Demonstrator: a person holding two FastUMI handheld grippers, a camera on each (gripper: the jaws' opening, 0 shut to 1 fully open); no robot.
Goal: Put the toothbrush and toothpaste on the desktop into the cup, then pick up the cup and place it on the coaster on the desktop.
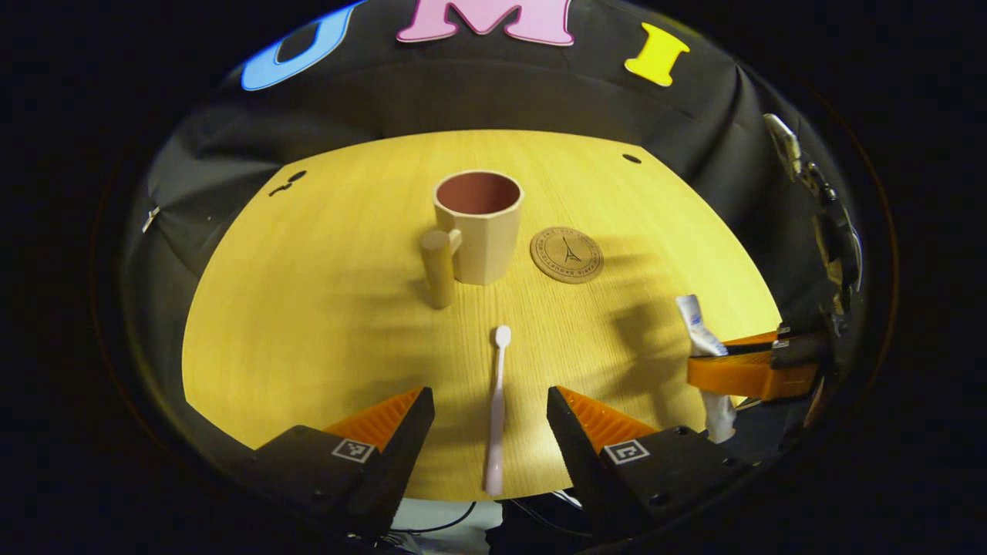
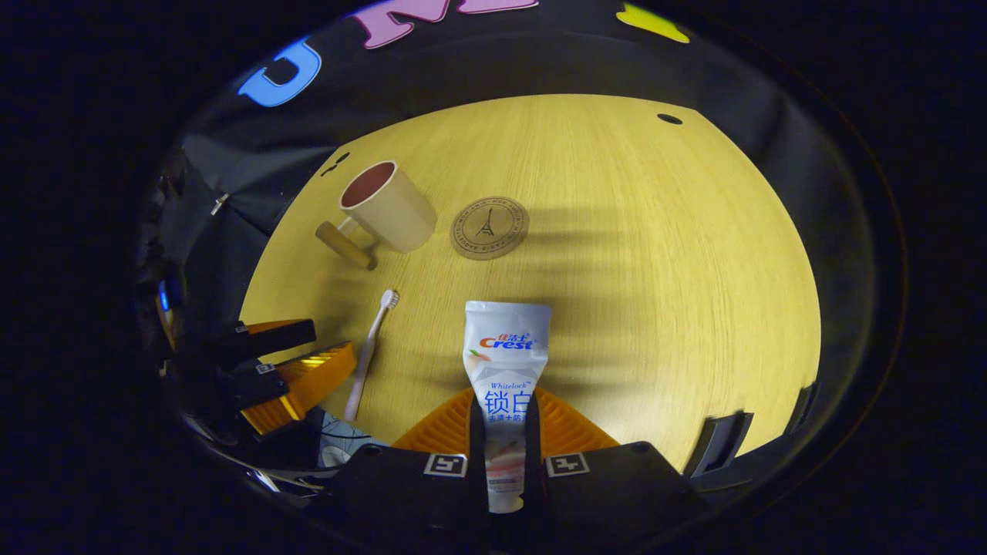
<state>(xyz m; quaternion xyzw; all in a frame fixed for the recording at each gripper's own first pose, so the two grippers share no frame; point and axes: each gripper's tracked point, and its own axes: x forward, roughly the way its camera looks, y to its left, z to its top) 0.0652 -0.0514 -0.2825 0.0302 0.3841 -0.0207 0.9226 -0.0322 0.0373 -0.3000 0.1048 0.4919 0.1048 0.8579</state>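
Clamping the toothpaste (image 2: 505,362) between both fingers of the right gripper (image 2: 505,455) — tube pinched near its cap end, flat crimped tail pointing away toward twelve o'clock in the right gripper view. Whether lifted clear of the desktop (image 2: 655,254) or just resting on it, cannot tell. Spreading wide on the left gripper (image 1: 490,416), jaws flanking the toothbrush (image 1: 497,408) without touching it; brush lying flat on the wood, head toward twelve o'clock, handle end at the near edge around six. Standing upright beyond it, at roughly twelve o'clock in the left gripper view, the cup (image 1: 478,223), mouth up, its cylindrical handle toward seven o'clock; lying just beside the cup at about three o'clock, apart from it, the coaster (image 1: 567,254). For the step in hand, probably carrying the tube to the cup: raising it well above the rim before crossing, swinging toward eleven o'clock in the right gripper view, tilting the tube toward vertical over the mouth, and releasing only once the lower end is inside — a slanted drop risks catching the rim and tipping the cup. Keeping the grip firm but not crushing, since a soft tube is likely to bend or slip.
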